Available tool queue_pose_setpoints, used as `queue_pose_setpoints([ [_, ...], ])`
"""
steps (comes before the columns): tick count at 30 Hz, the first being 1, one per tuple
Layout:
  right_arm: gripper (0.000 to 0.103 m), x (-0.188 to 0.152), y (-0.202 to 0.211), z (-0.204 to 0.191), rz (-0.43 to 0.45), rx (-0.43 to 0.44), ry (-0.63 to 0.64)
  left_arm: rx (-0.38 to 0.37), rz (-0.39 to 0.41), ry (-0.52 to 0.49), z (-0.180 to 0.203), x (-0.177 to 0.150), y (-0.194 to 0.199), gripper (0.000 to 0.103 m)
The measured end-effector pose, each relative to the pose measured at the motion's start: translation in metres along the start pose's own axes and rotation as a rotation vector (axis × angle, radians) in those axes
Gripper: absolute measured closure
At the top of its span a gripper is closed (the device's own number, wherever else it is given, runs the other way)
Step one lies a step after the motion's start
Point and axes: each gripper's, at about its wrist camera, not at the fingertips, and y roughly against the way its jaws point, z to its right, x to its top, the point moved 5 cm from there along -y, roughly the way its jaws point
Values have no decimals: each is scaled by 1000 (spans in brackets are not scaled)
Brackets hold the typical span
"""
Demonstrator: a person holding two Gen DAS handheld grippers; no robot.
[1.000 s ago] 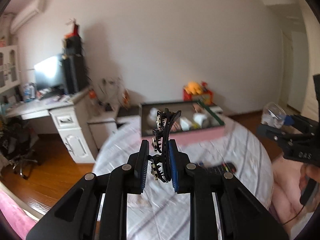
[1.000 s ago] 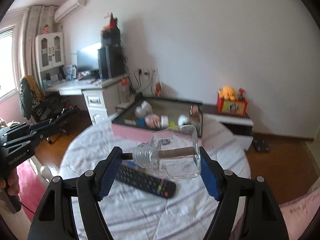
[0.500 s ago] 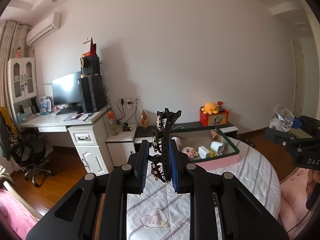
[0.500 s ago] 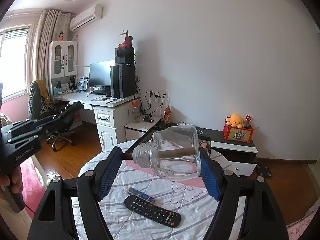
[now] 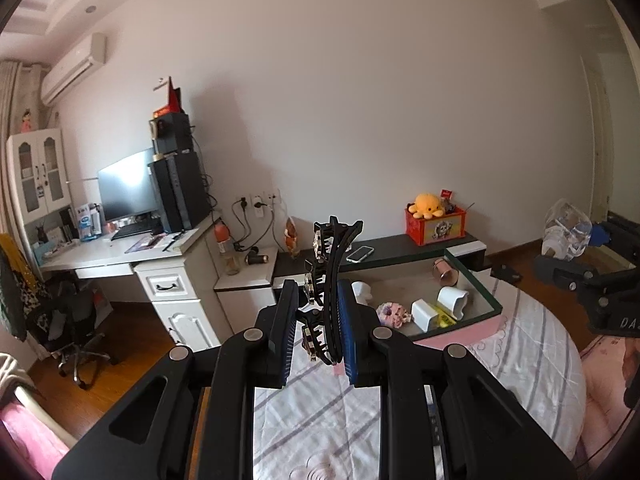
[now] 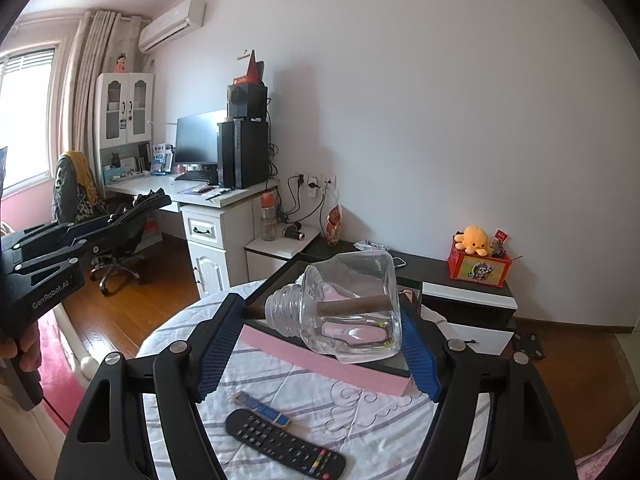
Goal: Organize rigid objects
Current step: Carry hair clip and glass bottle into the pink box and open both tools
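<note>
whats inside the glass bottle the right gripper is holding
Inside the glass bottle lies a brown stick, its end poking out through the neck. No liquid shows. The far wall is hidden by glare.

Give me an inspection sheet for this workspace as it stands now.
Surface: round table under a white striped cloth.
Job's things: hair clip and glass bottle, both held in the air; tray on the table holds cups and small items.
Clutter: remote and a small blue item beside it.
Grippers: left gripper shut on the clip; right gripper shut on the bottle.
Cables: plugged into wall sockets.
Surroundings: desk, monitor, office chair, wood floor.
</note>
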Motion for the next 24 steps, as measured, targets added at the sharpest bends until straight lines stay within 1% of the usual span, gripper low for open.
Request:
queue_pose_setpoints([
  [1, 28, 0, -6, 3, -8, 1, 1, -19, -9, 5, 1, 2, -12, 83],
  [3, 28, 1, -22, 10, -27, -1, 0, -21, -38, 12, 0, 5, -33, 83],
  [5, 28, -1, -35, 18, -46, -6, 0, -11, -70, -8, 4, 6, -57, 83],
  [9, 28, -6, -68, 35, -95, -13, -4, -47, -139, -46, 18, 4, -108, 83],
  [12, 28, -12, -102, 44, -147, -11, -11, -80, -196, -76, 32, -1, -146, 83],
  [16, 28, -26, -141, 47, -223, 9, -11, -114, -284, -118, 53, -18, -192, 83],
  [17, 28, -33, -152, 48, -254, 14, -9, -133, -318, -134, 60, -26, -205, 83],
  [20, 28, -50, -178, 51, -315, 21, -11, -141, -374, -156, 70, -44, -227, 83],
  [24, 28, -67, -194, 53, -354, 33, -19, -145, -426, -178, 79, -62, -245, 83],
])
